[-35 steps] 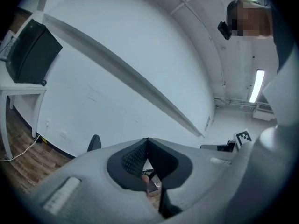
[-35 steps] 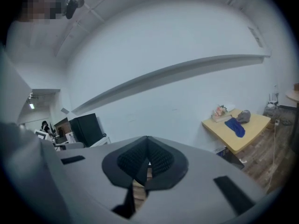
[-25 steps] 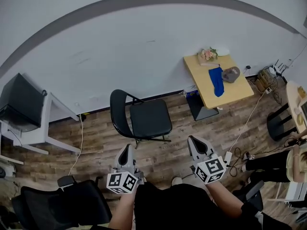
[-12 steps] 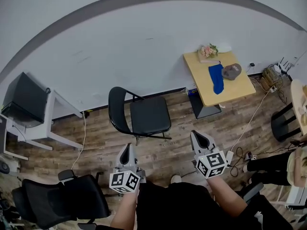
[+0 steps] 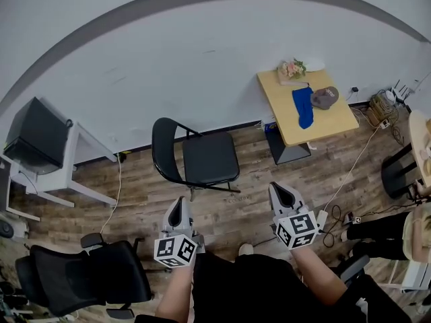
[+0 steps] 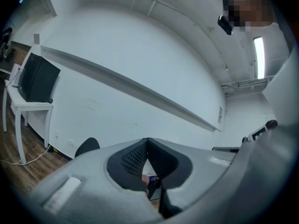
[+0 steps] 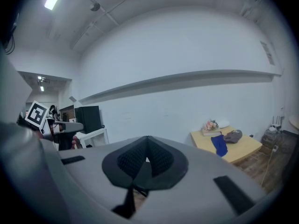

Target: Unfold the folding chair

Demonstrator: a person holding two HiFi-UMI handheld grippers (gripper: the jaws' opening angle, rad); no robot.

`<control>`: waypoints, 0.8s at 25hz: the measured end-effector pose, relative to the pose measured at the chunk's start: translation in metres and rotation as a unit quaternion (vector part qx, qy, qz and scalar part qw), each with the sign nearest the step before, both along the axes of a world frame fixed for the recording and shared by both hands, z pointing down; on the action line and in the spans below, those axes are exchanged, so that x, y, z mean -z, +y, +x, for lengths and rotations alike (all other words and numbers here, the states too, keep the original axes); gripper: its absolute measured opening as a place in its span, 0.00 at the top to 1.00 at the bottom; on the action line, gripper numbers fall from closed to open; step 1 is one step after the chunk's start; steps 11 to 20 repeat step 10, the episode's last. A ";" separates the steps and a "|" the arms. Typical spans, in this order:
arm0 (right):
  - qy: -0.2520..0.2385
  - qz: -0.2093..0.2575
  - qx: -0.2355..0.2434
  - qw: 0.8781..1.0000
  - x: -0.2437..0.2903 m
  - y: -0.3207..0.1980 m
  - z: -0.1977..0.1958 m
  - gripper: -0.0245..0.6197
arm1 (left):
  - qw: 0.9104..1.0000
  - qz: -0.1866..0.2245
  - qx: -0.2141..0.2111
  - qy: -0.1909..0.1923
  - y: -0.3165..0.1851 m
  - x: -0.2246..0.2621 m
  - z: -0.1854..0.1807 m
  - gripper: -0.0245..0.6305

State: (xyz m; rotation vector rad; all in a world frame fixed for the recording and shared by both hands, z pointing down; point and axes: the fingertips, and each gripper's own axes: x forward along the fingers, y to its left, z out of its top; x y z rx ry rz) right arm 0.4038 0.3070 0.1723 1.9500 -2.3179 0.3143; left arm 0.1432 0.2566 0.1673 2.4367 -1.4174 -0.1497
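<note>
Folding chair [image 5: 209, 160] stands open.
At its six o'clock, left claw [image 5: 176, 207] and right claw [image 5: 277, 192] are pressed together, empty.

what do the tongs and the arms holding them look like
The left tongs and right tongs are both light grey shells that taper to a rounded tip, with black textured pads inside. Each carries a white cube with black square markers, one on the left and one on the right. The person wears a black top, and the forearms are uncovered.
</note>
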 end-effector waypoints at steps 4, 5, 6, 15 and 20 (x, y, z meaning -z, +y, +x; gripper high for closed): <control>-0.001 0.000 -0.001 1.000 0.001 0.009 0.000 0.96 | 1.000 -0.001 -0.005 -0.001 0.005 0.000 0.007 0.94; 0.000 0.000 -0.001 1.000 0.001 0.011 0.000 0.96 | 1.000 0.000 -0.006 -0.001 0.006 0.000 0.008 0.94; 0.000 0.000 -0.001 1.000 0.000 0.012 0.000 0.96 | 1.000 0.000 -0.007 0.000 0.007 0.000 0.009 0.94; 0.000 -0.001 0.000 1.000 -0.002 0.017 0.001 0.96 | 1.000 0.002 -0.010 0.002 0.011 0.002 0.013 0.94; 0.000 -0.001 0.000 1.000 -0.002 0.017 0.001 0.96 | 1.000 0.002 -0.010 0.002 0.011 0.002 0.013 0.94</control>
